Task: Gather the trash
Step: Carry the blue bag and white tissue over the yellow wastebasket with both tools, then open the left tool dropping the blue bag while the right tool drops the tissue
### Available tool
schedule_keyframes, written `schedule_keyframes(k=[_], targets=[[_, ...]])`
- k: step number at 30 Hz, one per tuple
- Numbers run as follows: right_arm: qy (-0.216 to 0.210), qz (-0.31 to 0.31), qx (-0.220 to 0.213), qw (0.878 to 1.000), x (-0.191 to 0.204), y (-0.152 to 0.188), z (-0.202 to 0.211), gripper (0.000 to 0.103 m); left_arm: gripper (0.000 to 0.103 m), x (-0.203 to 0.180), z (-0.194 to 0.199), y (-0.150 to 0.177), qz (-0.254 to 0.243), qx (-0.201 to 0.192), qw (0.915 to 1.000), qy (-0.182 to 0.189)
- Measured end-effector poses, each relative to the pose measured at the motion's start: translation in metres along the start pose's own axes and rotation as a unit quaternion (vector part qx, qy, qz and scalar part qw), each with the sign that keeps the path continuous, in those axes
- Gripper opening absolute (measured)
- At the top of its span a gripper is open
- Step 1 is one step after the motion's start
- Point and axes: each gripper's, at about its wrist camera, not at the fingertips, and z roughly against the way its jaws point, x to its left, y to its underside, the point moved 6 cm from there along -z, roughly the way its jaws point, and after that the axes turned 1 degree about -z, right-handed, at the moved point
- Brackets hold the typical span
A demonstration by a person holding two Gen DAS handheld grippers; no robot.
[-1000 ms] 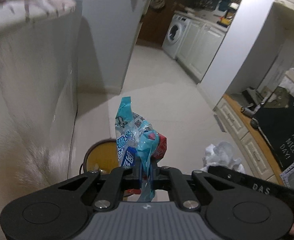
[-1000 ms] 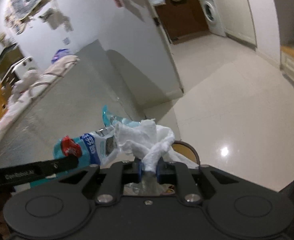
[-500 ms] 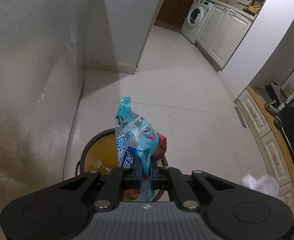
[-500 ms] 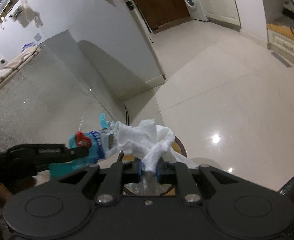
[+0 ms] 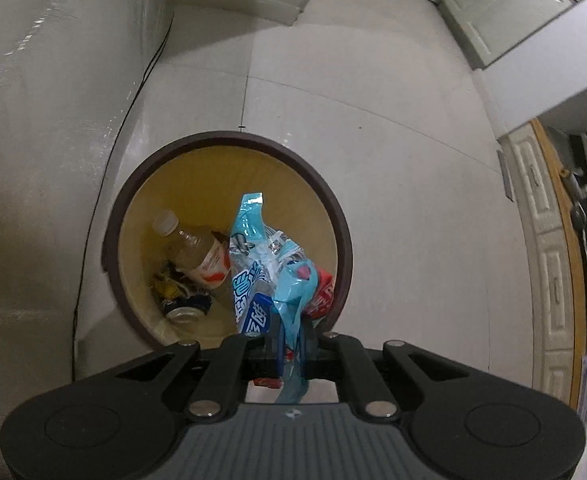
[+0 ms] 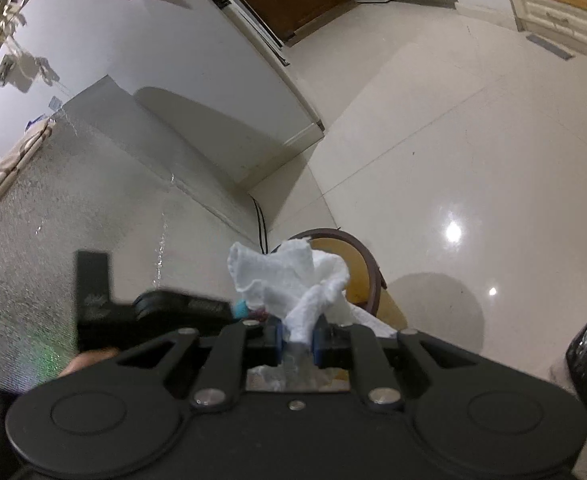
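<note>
Hanging over the open mouth of the waste bin [image 5: 335, 216], the left gripper [image 5: 291, 346] has its jaws pinched nearly together on a bunch of blue snack wrappers [image 5: 267, 276], with a red scrap of packaging caught in the same bundle. The wrappers are thin, crinkly film: almost weightless, slick, and springy, so they look likely to cling to the pads or drift sideways when let go instead of dropping straight; the pinch at the gathered lower end, where the film is bunched thick, seems the sound place to hold them. This gripper points steeply down into the bin, where a plastic bottle [image 5: 197, 250] and a crushed can [image 5: 183, 308] lie on the bottom against the yellow inner wall. The right gripper [image 6: 298, 338] is tilted less steeply, and its jaws are likewise narrow, clamped on a crumpled white paper towel [image 6: 293, 280]. That wad is soft, light and compressible, not fragile, and held by a twisted neck low down, which should keep it from slipping. From the right wrist view the bin's brown rim [image 6: 373, 268] shows just beyond the towel, and the dark body of the left gripper lies blurred at the left, near the shiny side of a counter [image 6: 73, 200].
</note>
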Motion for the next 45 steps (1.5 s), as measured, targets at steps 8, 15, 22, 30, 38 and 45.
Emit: schedule_keyframes(k=[8,15,22,30,38,45], targets=[[-0.004,-0.025,0.003,1.000,-0.013,-0.002,-0.002,0.014,0.015,-0.007,-0.062,-0.042,0.006,0.096,0.9949,-0.032],[0.000,-0.037,0.025,0.999,-0.012,0.000,-0.022,0.014,0.016,0.003,-0.115,-0.038,-0.120,0.133,0.9784,-0.103],[0.017,-0.015,0.054,0.998,-0.009,-0.002,-0.059,0.014,0.015,0.009,-0.131,-0.042,-0.170,0.080,0.9815,-0.038],[0.027,-0.023,0.070,0.997,-0.016,-0.003,-0.083,0.014,0.011,0.009,-0.129,0.004,-0.369,0.264,0.8870,-0.086],[0.031,-0.021,0.064,0.997,-0.018,-0.006,-0.087,0.014,0.011,0.003,-0.108,0.008,-0.472,0.314,0.8163,-0.111],[0.017,-0.051,0.078,0.995,-0.020,-0.020,-0.127,0.014,0.014,0.017,-0.155,0.025,-0.440,0.307,0.8371,-0.108]])
